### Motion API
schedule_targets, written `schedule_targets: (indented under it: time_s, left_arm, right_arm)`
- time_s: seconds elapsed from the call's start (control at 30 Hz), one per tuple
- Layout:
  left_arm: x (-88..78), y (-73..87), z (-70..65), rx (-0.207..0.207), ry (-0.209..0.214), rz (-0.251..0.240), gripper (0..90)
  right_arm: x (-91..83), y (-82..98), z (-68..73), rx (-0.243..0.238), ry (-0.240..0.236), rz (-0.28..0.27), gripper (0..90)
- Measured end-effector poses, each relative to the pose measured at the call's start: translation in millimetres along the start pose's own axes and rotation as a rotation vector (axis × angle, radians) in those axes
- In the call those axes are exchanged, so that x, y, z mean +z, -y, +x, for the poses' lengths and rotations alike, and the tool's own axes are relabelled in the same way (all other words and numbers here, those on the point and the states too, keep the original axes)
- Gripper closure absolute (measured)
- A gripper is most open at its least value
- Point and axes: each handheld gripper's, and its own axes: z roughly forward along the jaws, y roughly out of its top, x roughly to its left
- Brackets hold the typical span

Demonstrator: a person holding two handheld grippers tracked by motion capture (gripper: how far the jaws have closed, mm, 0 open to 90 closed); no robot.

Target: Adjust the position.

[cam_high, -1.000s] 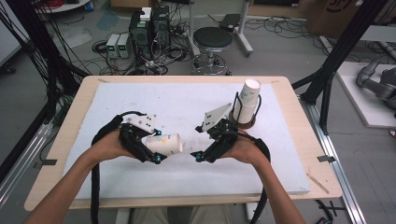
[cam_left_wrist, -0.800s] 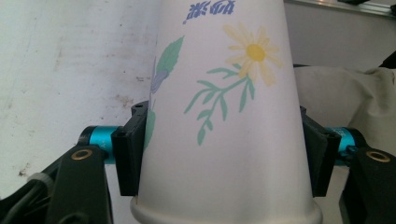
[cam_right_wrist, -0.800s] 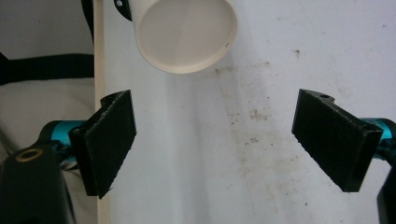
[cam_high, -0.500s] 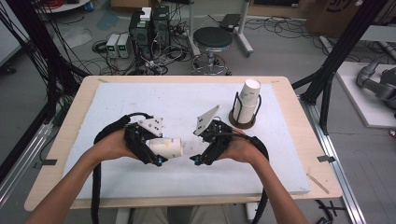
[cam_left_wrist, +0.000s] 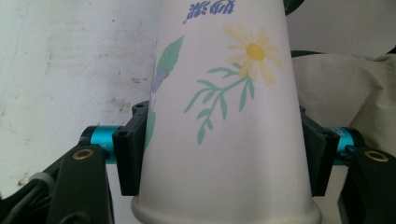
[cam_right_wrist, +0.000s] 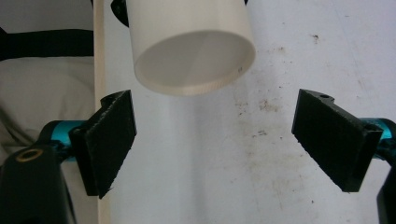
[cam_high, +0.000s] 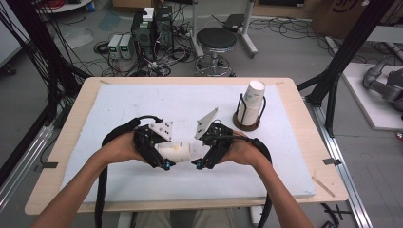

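Observation:
A white paper cup [cam_high: 178, 151] with a flower print lies level above the board, and my left gripper [cam_high: 162, 155] is shut on it. In the left gripper view both pads [cam_left_wrist: 133, 149] press the sides of the cup [cam_left_wrist: 224, 93] just above its rim, so the left gripper [cam_left_wrist: 224, 154] holds it firmly. The cup's closed base [cam_right_wrist: 191, 56] points toward my right gripper [cam_right_wrist: 233, 140], whose jaws stand wide apart with nothing between them. In the high view the right gripper [cam_high: 200, 152] is just to the right of the cup, a small gap away.
A stack of paper cups [cam_high: 253, 97] stands upright in a black wire holder [cam_high: 247, 124] at the back right. A white foam board [cam_high: 142, 104] covers the wooden table [cam_high: 304, 142]. Beyond the table are a stool, cables and equipment.
My right gripper has edged left, away from the cup holder and toward the held cup's base. The left gripper still holds the cup in about the same place.

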Motion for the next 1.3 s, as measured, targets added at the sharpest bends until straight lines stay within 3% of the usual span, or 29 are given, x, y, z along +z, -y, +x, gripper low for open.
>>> schedule_targets:
  time_s: [1.0,1.13,1.23,1.3]
  left_arm:
    - [10.5,-13.6,-0.9,0.015,0.014,-0.001,32.8]
    - [11.7,-13.8,-1.0,0.021,0.019,0.004,32.8]
    - [12.0,-13.9,-1.0,0.024,0.018,0.006,32.9]
    - [12.3,-13.6,-1.3,0.027,0.022,0.007,33.5]
  right_arm:
    - [11.9,-11.7,5.6,-0.029,-0.040,-0.012,16.4]
    - [11.4,-12.3,6.5,-0.028,-0.047,-0.021,24.1]
    - [10.8,-12.8,7.2,-0.039,-0.060,-0.023,34.7]
    - [10.9,-12.7,7.4,-0.043,-0.064,-0.023,35.9]
